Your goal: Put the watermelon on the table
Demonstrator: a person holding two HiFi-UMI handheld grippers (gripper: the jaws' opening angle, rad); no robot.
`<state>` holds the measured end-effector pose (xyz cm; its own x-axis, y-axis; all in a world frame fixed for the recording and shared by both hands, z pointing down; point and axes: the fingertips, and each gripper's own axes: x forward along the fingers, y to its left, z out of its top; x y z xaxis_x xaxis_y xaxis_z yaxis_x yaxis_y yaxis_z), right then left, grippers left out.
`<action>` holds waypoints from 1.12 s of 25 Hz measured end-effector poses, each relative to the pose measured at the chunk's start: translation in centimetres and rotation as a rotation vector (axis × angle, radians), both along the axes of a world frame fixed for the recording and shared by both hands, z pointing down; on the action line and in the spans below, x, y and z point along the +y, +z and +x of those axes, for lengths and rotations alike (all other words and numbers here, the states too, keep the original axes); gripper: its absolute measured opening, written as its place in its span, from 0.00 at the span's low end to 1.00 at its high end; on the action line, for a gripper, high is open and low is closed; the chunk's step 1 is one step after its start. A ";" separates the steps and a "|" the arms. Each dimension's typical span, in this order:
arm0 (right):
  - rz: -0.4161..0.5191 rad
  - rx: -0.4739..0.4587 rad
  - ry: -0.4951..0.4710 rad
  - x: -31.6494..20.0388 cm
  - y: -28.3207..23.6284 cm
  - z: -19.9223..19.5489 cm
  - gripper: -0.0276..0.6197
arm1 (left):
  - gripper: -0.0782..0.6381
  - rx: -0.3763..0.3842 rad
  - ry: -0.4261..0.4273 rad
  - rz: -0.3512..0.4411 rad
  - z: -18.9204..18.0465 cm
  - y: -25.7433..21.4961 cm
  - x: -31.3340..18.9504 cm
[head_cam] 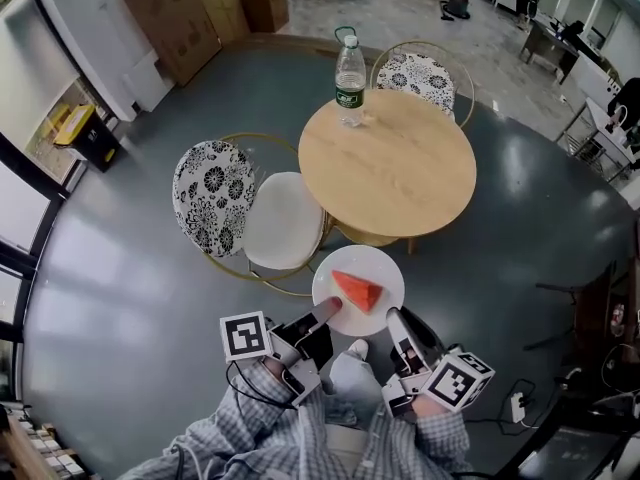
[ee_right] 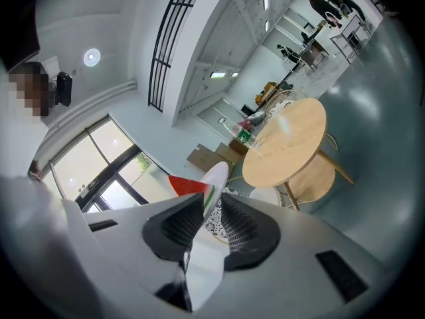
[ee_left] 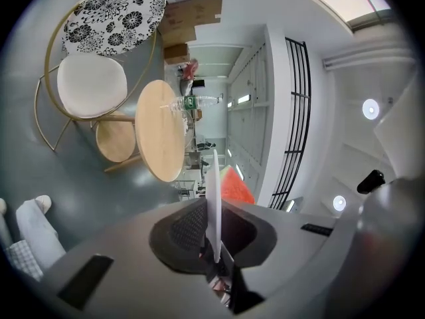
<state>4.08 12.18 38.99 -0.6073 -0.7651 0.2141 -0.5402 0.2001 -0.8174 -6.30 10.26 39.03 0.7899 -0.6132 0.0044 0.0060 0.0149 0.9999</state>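
A red watermelon wedge lies on a round white plate, held in the air just short of the round wooden table. My left gripper is shut on the plate's near-left rim. My right gripper is shut on its near-right rim. In the left gripper view the plate runs edge-on between the jaws of the gripper, with the wedge behind it. In the right gripper view the plate sits between the pads of the gripper, the wedge on its left.
A clear water bottle with a green label stands at the table's far edge. A chair with a white seat and floral back stands left of the table, another floral chair behind it. Cardboard boxes lean at the far wall.
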 end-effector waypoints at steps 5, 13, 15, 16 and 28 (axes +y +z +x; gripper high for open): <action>0.004 -0.002 -0.028 -2.5 -0.2 1.8 0.18 | 0.15 0.001 -0.029 -0.002 1.7 -0.2 -2.2; -0.003 -0.014 -0.054 -5.0 0.1 4.5 0.18 | 0.15 -0.007 -0.059 -0.007 4.4 0.2 -4.3; -0.007 -0.015 -0.062 -5.3 0.4 4.9 0.18 | 0.15 -0.008 -0.067 -0.013 4.7 0.4 -4.5; -0.008 -0.014 -0.065 -5.4 0.4 5.0 0.18 | 0.15 -0.010 -0.070 -0.016 4.9 0.6 -4.6; -0.031 -0.017 -0.048 -7.1 1.6 6.2 0.18 | 0.15 -0.023 -0.054 -0.031 6.0 1.7 -6.5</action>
